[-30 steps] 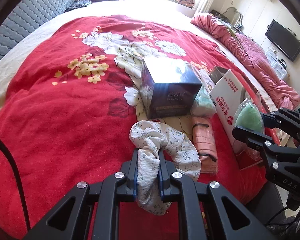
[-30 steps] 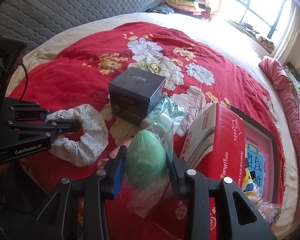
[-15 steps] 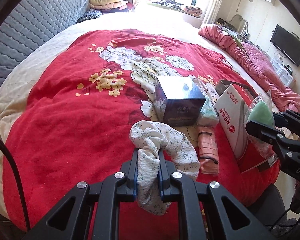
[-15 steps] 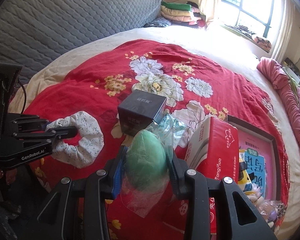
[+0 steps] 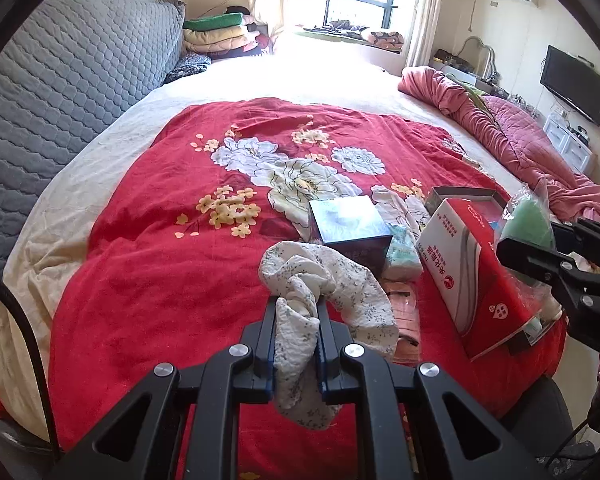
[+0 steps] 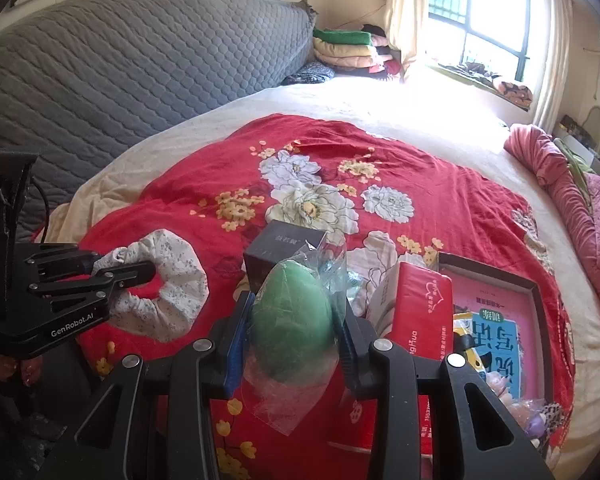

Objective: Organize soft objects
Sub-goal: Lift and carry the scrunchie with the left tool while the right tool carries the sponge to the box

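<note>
My left gripper [image 5: 297, 320] is shut on a white floral fabric ring [image 5: 332, 280] and holds it above the near edge of the red flowered bedspread [image 5: 160, 272]; the ring also shows in the right wrist view [image 6: 168, 292], hanging from the left gripper [image 6: 140, 270]. My right gripper [image 6: 292, 312] is shut on a green egg-shaped sponge in a clear plastic bag [image 6: 294, 328], held above the bed; it shows at the right of the left wrist view [image 5: 526, 216].
On the bedspread lie a dark cube box [image 5: 348, 224], a teal packet [image 5: 402, 250], a pink folded item [image 5: 404, 308], a red and white carton [image 5: 468, 264] and an open framed box with toys [image 6: 496, 320]. A grey quilted headboard [image 6: 120, 64] stands left; a pink quilt [image 5: 512, 144] lies right.
Both grippers have risen and pulled back from the bed with their loads; the boxes look smaller and more of the room shows. Both grips are unchanged.
</note>
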{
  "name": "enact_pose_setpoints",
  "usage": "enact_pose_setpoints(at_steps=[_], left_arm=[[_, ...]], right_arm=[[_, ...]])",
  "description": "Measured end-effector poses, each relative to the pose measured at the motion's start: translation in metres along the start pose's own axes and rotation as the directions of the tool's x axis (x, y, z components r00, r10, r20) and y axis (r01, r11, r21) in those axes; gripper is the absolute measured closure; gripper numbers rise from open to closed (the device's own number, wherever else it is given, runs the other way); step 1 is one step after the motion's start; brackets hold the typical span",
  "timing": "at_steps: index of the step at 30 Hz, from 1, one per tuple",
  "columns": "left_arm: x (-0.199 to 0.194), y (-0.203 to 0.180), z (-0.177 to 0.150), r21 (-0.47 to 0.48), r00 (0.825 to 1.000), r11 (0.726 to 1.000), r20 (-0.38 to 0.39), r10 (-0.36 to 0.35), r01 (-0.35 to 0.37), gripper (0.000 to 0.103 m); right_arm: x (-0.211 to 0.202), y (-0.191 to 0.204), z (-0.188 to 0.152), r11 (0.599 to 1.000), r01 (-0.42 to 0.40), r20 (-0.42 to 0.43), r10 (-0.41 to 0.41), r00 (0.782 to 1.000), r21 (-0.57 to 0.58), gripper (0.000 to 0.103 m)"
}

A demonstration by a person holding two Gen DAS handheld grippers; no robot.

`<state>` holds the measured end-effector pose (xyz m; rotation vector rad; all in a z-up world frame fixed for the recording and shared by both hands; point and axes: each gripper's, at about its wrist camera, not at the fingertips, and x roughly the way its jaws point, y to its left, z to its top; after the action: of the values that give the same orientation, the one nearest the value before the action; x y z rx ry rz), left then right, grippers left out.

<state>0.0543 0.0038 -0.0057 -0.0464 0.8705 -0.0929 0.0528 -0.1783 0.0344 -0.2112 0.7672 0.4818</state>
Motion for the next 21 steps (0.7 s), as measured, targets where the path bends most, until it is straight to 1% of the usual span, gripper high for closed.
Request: enact_pose_setpoints(at_steps=[2, 8, 14, 21], left_arm=[[-0.007, -0.004, 0.003, 0.005, 1.000, 1.000, 0.017, -0.005, 0.005, 0.088], [-0.027, -0.018, 0.012, 0.034, 0.998, 0.999, 0.056, 0.007, -0.009, 0.088], [-0.045, -0.028, 0.021, 0.044, 0.996, 0.999, 0.084, 0.009, -0.012, 0.088], [-0.059, -0.046, 0.030, 0.065, 0.994, 0.998, 0.107, -0.016, 0.009, 0.088]], right_arm=[[-0.007, -0.001, 0.002, 1.000, 0.002, 0.016, -0.002, 1.000, 0.006, 0.063], [-0.028, -0.004, 0.005, 1.000, 0.000, 0.056, 0.000, 0.998, 0.015, 0.063], [-0.045, -0.009, 0.011, 1.000, -0.004, 0.094, 0.002, 0.996, 0.026, 0.063], [-0.066, -0.016, 0.015, 0.999, 0.001, 0.137, -0.007, 0.991, 0.040, 0.063]])
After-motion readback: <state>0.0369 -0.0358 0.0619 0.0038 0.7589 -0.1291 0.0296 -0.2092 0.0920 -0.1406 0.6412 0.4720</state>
